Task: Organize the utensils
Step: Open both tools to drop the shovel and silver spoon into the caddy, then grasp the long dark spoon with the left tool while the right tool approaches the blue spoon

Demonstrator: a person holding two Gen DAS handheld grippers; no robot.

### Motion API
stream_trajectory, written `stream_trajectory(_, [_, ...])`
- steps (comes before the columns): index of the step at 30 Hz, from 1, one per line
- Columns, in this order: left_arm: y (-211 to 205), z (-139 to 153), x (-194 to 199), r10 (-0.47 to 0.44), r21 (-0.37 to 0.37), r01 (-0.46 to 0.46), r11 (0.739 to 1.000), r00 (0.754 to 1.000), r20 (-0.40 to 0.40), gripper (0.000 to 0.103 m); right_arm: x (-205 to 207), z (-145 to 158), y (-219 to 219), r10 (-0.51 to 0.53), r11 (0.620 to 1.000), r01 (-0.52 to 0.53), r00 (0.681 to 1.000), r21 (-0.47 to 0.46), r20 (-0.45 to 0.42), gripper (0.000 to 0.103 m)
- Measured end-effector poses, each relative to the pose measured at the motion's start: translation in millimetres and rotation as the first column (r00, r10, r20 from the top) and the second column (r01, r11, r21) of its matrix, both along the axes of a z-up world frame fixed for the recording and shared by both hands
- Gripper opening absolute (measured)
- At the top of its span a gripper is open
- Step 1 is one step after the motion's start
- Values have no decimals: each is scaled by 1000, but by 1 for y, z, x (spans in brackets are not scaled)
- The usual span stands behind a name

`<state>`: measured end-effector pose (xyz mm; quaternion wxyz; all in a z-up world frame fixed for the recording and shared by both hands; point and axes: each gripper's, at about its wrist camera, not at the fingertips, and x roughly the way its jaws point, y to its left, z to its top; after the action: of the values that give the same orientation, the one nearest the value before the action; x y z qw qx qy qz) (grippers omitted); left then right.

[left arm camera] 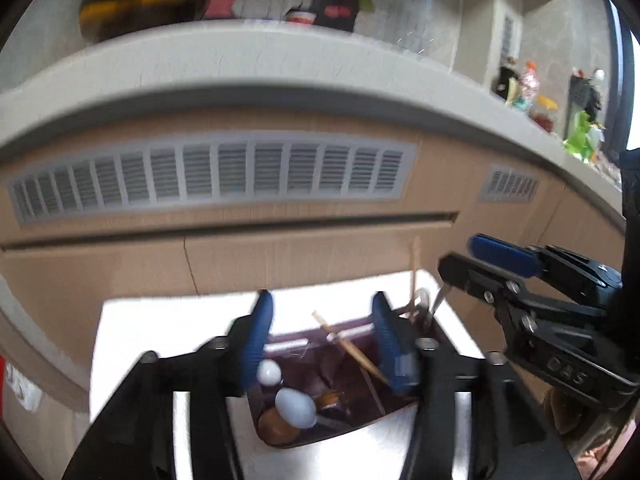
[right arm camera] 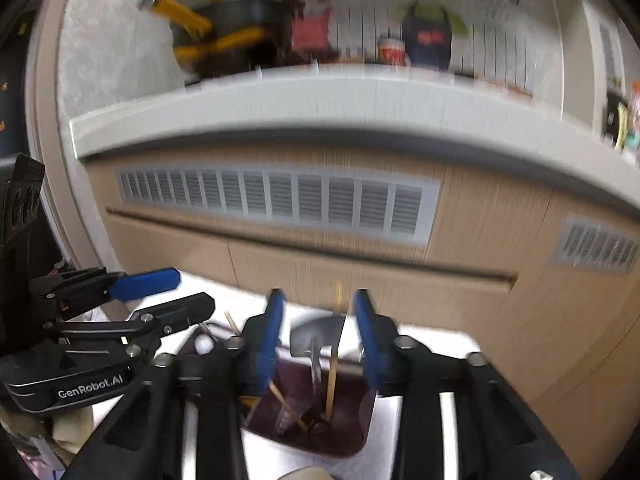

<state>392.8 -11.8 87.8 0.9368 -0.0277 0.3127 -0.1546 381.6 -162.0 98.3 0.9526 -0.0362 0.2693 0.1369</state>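
A dark plum plastic bin (left arm camera: 352,420) with rounded corners and a glossy rim sits on a bright white tabletop (left arm camera: 160,320), close to the table's far edge, which runs along a tan wood-grain cabinet front (left arm camera: 300,256) with grey slatted vents (left arm camera: 208,178); inside the bin lie two smooth pale egg-shaped spoon bowls (left arm camera: 295,407), a brown rounded piece I cannot identify, and thin bamboo chopsticks (left arm camera: 352,350) leaning slantwise; a flat grey metal spatula (right arm camera: 316,336) stands upright at the right end with another stick beside it. The left gripper (left arm camera: 322,336) hangs over the bin, its ribbed blue pads (left arm camera: 256,344) partly spread with nothing between them; the right gripper (right arm camera: 318,332) likewise stands part-open, framing the spatula's blade without pressing on it. Motion blur softens everything; the bin's near edge is cut off behind the black finger frames, and its contents blend into shadow. White tabletop lies free to the bin's left; the two grippers sit near each other at the right.
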Motion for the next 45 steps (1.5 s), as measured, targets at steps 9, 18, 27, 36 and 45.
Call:
stream_trajectory(9, [20,-35,-59,112,17,-112,994,994,-2,69,-44,-25,-38,-125,991,125,992,-44,14,86])
stream_trajectory(18, [21,-88,-151,119,117,-109,987,990,-76,74,-135,-64,-58,-158,979,150,986,-137,-49,103])
stream_trajectory(27, [15,-116,-210,122,120,-105,987,983,-140,79,-200,-131,-58,-127,984,97,969,-149,-210,103])
stream_trajectory(36, [16,-107,-216,138,132,-121,984,982,-131,81,-208,-181,-46,-121,979,56,933,-195,-340,102])
stream_trajectory(45, [-9,-104,-204,90,161,-67,985,986,-141,81,-205,-181,-78,-289,941,212,909,-262,-302,102])
